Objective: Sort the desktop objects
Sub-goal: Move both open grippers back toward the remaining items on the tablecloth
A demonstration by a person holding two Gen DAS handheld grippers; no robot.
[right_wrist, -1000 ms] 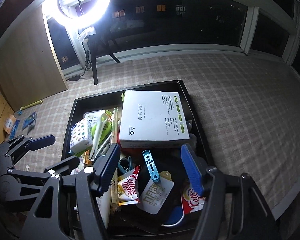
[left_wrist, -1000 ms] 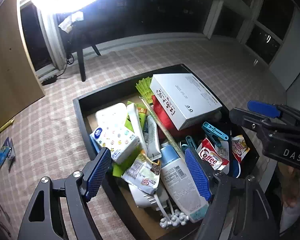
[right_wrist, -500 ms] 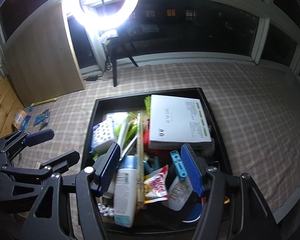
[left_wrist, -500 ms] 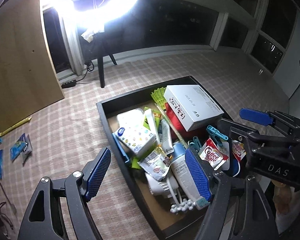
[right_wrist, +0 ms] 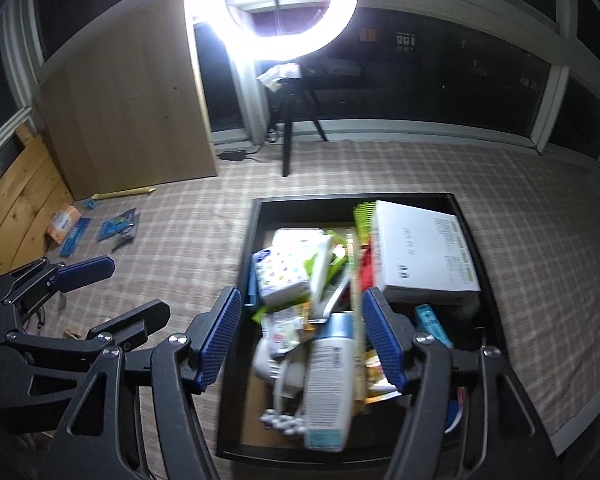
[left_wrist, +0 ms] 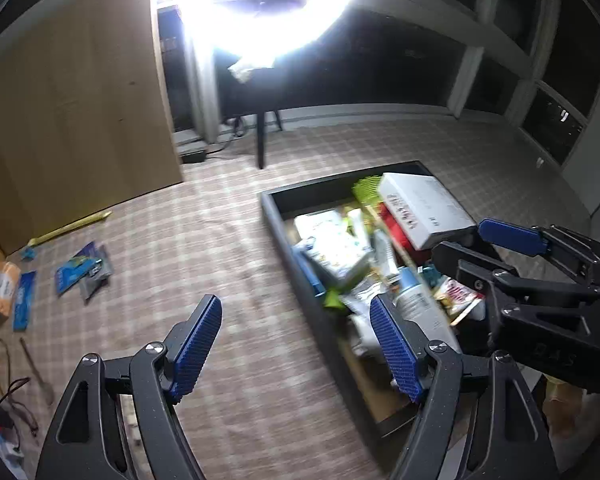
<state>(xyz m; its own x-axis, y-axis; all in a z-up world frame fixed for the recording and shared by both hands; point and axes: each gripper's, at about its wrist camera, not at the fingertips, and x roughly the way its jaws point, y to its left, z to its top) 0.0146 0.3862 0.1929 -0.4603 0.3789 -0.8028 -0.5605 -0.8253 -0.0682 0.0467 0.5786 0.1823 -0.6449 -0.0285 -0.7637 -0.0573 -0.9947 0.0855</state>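
While both grippers hang above a checked cloth on the bench, neither has hold of anything. The left gripper has its blue-padded fingers spread wide over bare cloth just left of the black tray, with nothing between them. The right gripper is likewise wide open, poised over the near half of that tray, its fingers flanking the clutter below without touching it, as far as the view shows.

Inside the tray sits a crowded heap. A large white box lies in the far right corner, tilted on top of red packaging. Left of it rests a white pack with coloured dots, and a white bottle with a blue cap lies lengthwise in the near part, beside a string of small white beads. A blue clip shows just under the box, and a green comb-like piece pokes up at the far edge (much of the heap is blurred, so smaller packets cannot be named).

Well apart from the tray, at the far left of the cloth, lie several blue sachets, an orange packet and a long yellow stick. A bright ring light on a tripod stands beyond the bench.
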